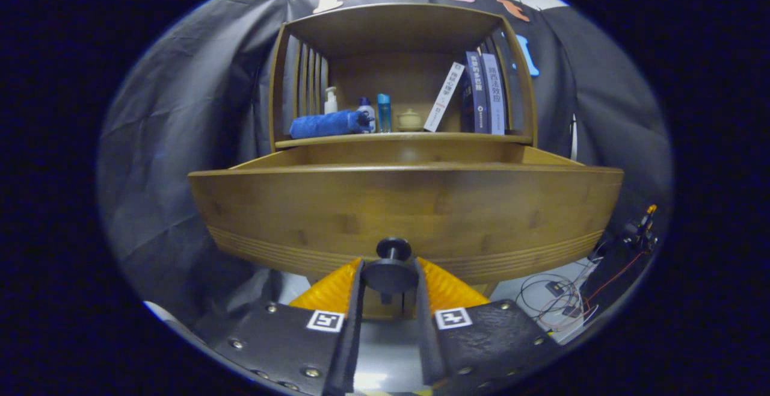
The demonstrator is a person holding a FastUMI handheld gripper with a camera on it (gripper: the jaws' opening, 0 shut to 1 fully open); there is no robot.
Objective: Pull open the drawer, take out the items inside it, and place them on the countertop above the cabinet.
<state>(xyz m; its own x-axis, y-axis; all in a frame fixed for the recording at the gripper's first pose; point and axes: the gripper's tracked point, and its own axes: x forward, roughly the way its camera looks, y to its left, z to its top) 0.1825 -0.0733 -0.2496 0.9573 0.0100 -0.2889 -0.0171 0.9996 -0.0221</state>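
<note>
Drawer (406,212) of the wooden cabinet stands pulled out toward the camera, its wide bamboo front filling the middle of the scene and its side walls running back to the cabinet body; the inside of the drawer is hidden behind the front panel, so what lies in it cannot be told. A dark round knob (391,269) sits at the lower middle of the drawer front, and the gripper (389,284) is closed narrowly on it, one finger pressing against each side of the knob's disc. Above the drawer lies the worktop (403,138), the flat wooden surface of the cabinet, under an open shelf frame. On that worktop, from one side to the other, rest a rolled blue towel (328,124), a white pump bottle (330,101) behind it, a small white bottle with a blue cap (366,113) touching the towel's end, a slim blue bottle (384,112) just beside that, a small pale teapot (410,120), a white book (444,96) leaning tilted, and a group of dark blue books (484,94) standing upright against the frame's side. Loose wires (556,293) lie on the floor beside the cabinet.
</note>
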